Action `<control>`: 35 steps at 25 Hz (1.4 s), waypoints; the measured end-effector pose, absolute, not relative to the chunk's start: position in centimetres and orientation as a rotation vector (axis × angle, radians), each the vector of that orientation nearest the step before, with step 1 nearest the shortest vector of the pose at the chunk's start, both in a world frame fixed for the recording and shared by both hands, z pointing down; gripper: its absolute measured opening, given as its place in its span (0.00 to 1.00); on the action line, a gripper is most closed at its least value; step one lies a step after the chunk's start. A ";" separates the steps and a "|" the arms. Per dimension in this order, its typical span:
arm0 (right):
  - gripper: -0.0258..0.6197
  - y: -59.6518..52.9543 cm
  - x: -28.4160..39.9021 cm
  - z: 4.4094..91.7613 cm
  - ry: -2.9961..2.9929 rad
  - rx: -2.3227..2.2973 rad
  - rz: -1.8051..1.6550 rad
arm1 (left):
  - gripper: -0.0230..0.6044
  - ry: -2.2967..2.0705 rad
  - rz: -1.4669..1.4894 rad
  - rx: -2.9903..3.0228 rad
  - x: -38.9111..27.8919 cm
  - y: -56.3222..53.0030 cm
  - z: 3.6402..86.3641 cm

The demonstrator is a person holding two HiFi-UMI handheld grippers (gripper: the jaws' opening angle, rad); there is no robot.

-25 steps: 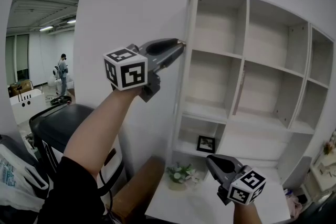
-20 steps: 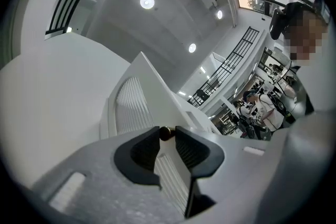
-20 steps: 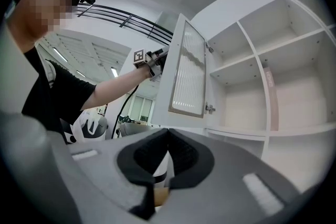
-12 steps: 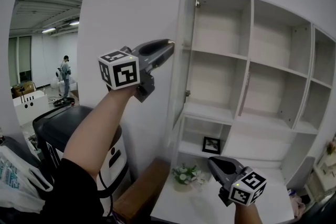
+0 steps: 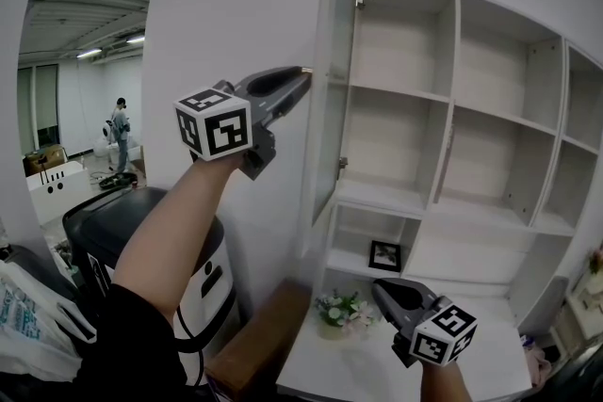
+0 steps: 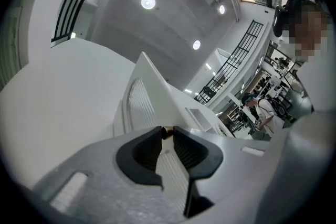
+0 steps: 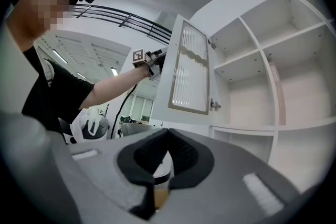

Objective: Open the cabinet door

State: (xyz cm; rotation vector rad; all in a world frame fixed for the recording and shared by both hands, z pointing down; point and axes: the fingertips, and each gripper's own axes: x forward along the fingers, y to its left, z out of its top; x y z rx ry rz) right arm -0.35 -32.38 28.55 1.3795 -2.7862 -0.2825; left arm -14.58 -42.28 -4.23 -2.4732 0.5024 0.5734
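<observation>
Jaws of the left gripper [image 6: 167, 134], which have just been closing, pinch a small brass knob [image 6: 165, 132] on the cabinet door [image 5: 332, 61] at centre frame. Only a thin slit shows between the pads behind the knob. In the head view the gripper's tips meet the door's outer face at about the height of the second shelf, with the person's forearm [image 5: 170, 231] rising to it from lower left.

The right gripper [image 5: 379, 287] hangs idle at lower right above a white countertop [image 5: 358, 372]. Its jaws are clenched tip to tip with nothing between them, as the right gripper view shows.

The door, a white frame around ribbed glass, stands swung well out from the cabinet and appears almost edge-on to the head camera. It is hinged on the side nearer the shelves, where an upper hinge [image 5: 359, 3] and a lower hinge [image 5: 342, 163] are exposed. The right gripper view shows its glazed panel [image 7: 189, 68] from below, with the left gripper at its free edge.

Behind it, the open shelves [image 5: 443, 99] in the right half of the frame lie fully uncovered and bare. A small framed picture [image 5: 383, 255] sits in the lowest bay, just above a pot of flowers [image 5: 341, 308] on the countertop.

The task looks all but finished, since the compartment that the door covered is now plainly accessible. What seems to remain is any last swing toward the wall at left, then letting go of the knob.
</observation>
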 end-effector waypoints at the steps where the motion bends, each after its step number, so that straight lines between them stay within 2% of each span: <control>1: 0.04 -32.4 -0.4 28.6 -2.784 1.373 -0.284 | 0.15 0.508 0.572 -2.471 -14.7 -42.3 -4.2; 15: 0.04 -31.3 -0.6 29.1 -2.802 1.262 -0.248 | 0.05 0.576 0.640 -2.504 -16.2 -39.1 -2.1; 30: 0.04 -23.2 1.6 29.8 -2.872 1.221 -0.207 | 0.05 0.604 0.298 -2.731 -9.9 -25.5 18.9; 35: 0.04 -19.6 3.2 31.8 -2.900 1.268 -0.126 | 0.05 0.638 0.277 -2.933 -7.4 -21.8 26.9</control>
